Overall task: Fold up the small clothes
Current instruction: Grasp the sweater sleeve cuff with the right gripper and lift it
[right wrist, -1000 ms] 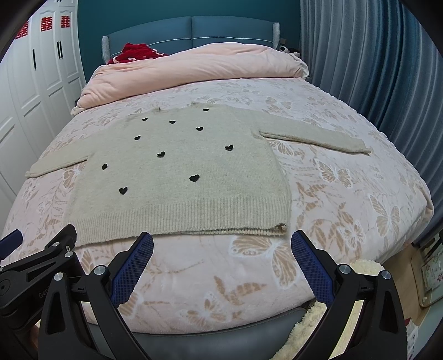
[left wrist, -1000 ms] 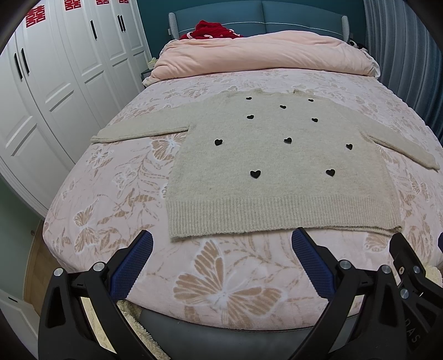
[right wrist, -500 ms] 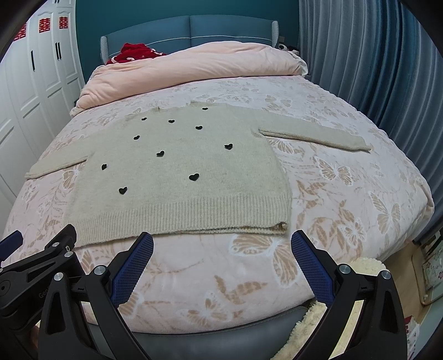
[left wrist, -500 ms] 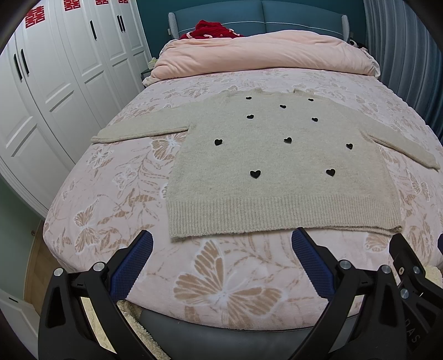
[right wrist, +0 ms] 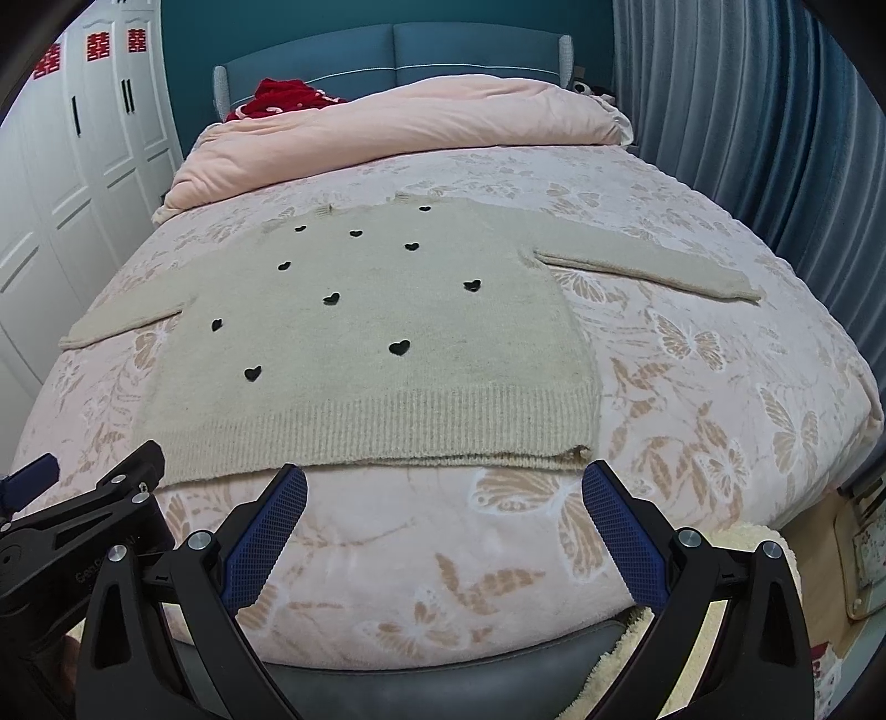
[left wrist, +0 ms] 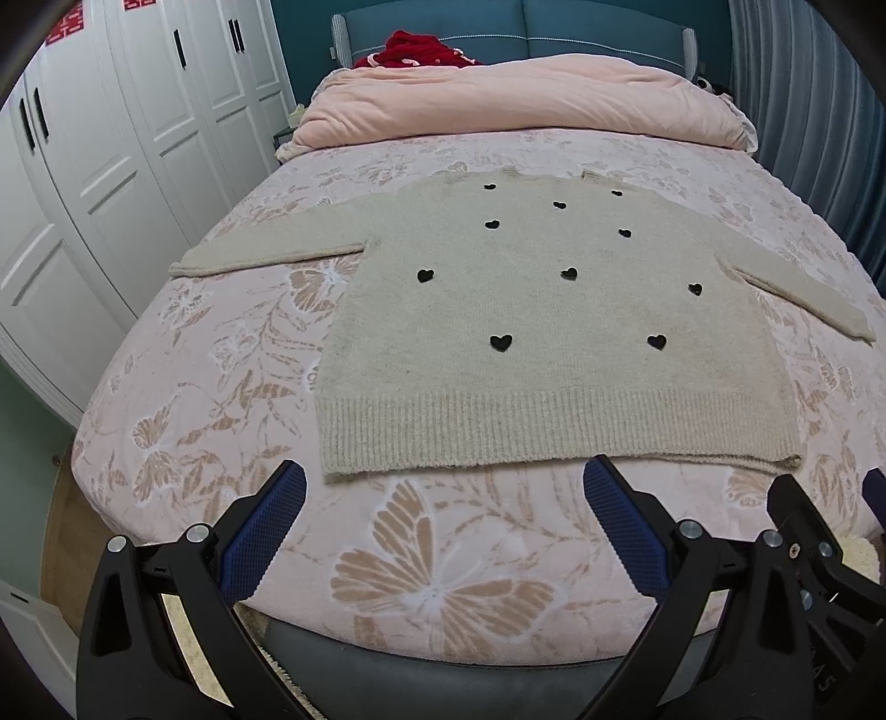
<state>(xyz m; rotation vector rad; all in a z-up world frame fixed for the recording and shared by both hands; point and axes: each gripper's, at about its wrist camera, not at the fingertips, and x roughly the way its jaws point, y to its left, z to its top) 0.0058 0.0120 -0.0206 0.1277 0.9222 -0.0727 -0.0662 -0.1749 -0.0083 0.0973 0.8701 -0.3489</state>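
A beige knit sweater (left wrist: 554, 332) with small black hearts lies flat on the bed, both sleeves spread out; it also shows in the right wrist view (right wrist: 365, 354). My left gripper (left wrist: 443, 498) is open and empty, just short of the sweater's ribbed hem near its left part. My right gripper (right wrist: 443, 493) is open and empty, just short of the hem near its right corner. Each gripper shows at the edge of the other's view.
The bed (left wrist: 232, 387) has a pink butterfly-print cover. A folded pink duvet (left wrist: 520, 105) and a red garment (left wrist: 421, 50) lie at the headboard. White wardrobes (left wrist: 111, 138) stand left, blue curtains (right wrist: 764, 122) right. The bed's front edge is just below the grippers.
The right gripper has edged slightly forward toward the hem. The left gripper and the sweater have not moved.
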